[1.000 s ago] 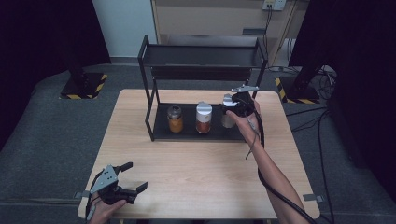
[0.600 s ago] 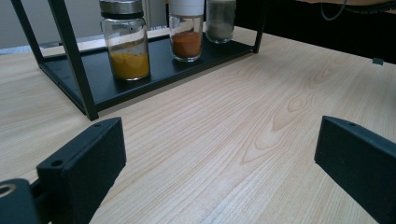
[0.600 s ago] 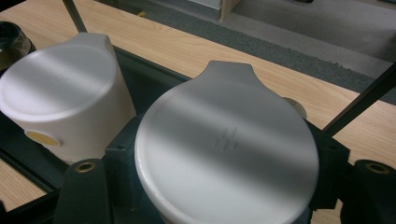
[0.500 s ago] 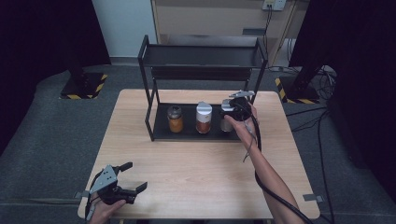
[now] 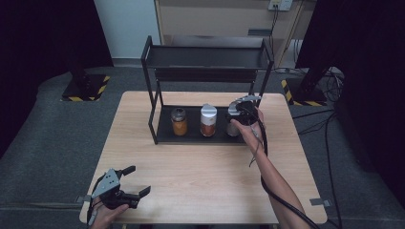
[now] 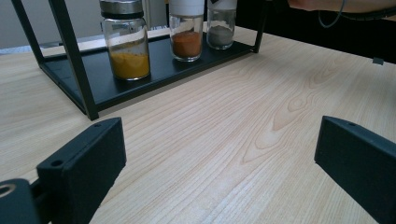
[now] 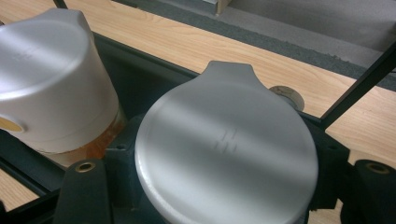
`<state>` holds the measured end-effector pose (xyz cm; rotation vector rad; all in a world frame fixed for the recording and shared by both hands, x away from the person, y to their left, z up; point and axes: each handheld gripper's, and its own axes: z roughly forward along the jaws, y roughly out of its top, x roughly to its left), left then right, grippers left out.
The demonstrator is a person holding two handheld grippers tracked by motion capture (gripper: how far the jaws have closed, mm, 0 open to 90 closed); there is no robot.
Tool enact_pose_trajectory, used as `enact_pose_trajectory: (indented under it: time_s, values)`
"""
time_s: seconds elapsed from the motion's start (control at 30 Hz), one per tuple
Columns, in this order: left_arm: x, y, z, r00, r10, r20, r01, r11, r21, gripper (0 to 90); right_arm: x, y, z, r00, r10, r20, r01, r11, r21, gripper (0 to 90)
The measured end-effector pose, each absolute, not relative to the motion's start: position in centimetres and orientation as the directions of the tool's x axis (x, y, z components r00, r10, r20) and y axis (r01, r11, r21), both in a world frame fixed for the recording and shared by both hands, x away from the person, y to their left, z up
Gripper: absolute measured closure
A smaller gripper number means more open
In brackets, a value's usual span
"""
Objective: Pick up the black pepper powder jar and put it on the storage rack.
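Observation:
A black two-tier rack (image 5: 205, 57) stands at the back of the wooden table (image 5: 200, 176). On its bottom shelf, from left to right, are a jar of yellow-orange powder (image 5: 179, 121) (image 6: 126, 46), a white-lidded jar of red-brown powder (image 5: 208, 120) (image 6: 186, 32) (image 7: 51, 79) and a grey-powder jar (image 5: 232, 128) (image 6: 220, 28). My right gripper (image 5: 241, 114) is shut on the grey jar, whose silver lid (image 7: 224, 144) sits between the jaws. My left gripper (image 5: 136, 180) (image 6: 219, 140) rests open at the table's near left corner, nothing between its jaws.
The rack's upright posts (image 6: 70, 51) frame the shelf, and its top tier (image 5: 205, 57) hangs over the jars. A cable (image 5: 260, 143) trails along the right forearm. Black cables (image 5: 329, 129) lie on the floor to the right, and striped stand bases (image 5: 86, 88) flank the table.
My right gripper has come down and a little nearer with the grey jar, to the right end of the bottom shelf. The left gripper has stayed put.

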<state>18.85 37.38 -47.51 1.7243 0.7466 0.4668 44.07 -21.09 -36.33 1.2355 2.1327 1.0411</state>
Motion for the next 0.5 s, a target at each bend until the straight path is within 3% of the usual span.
enact_pose_trajectory:
  time_s: [0.5]
  values:
    - [18.8,37.3,-47.4,0.721,0.689,-0.064,0.238,-0.160,0.958,1.4,43.3,-21.9,-35.1,-0.504,0.863,-0.031,0.481,0.311,0.820,31.5]
